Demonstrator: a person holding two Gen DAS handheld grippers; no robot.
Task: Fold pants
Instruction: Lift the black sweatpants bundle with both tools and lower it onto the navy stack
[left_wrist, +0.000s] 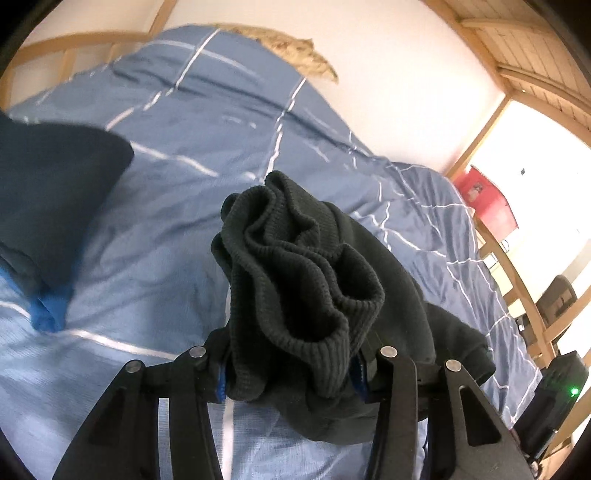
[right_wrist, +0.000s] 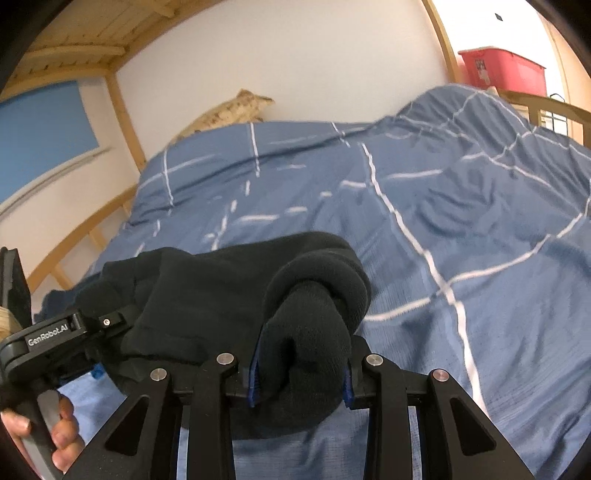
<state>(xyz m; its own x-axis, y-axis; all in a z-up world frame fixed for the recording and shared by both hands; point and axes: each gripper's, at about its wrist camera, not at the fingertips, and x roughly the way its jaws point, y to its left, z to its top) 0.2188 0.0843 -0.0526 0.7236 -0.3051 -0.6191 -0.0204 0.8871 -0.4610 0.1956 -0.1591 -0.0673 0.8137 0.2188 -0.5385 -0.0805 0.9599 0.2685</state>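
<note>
Your left gripper is clamped on a bunched, ribbed edge of the dark pants, most likely a waistband or cuff; the knit wads up between the blue pads and spills above and past the far finger. Your right gripper pinches another thick wad of the same dark fabric, which rolls over itself just beyond the fingertips and stretches off to its left, toward the other gripper and the hand holding it at the frame's lower left corner. Both tools carry the garment off the blue checked duvet, which lies beyond and beneath them.

Judging from this, you are early in the task: the pants are gathered and held at two points, but nothing is spread flat and no fold shows. Laying them out, lining up the legs and making the folds all seem to be ahead.

Much is hard to read. The fabric hides your fingertips in both views, so I cannot tell which part of the pants each one holds, nor how the legs hang below the frame. A dark blue cloth sits to the left of your left gripper, cut off by the edge; whether it is another garment or a pillow I cannot say. The duvet is motion-blurred in places.
</note>
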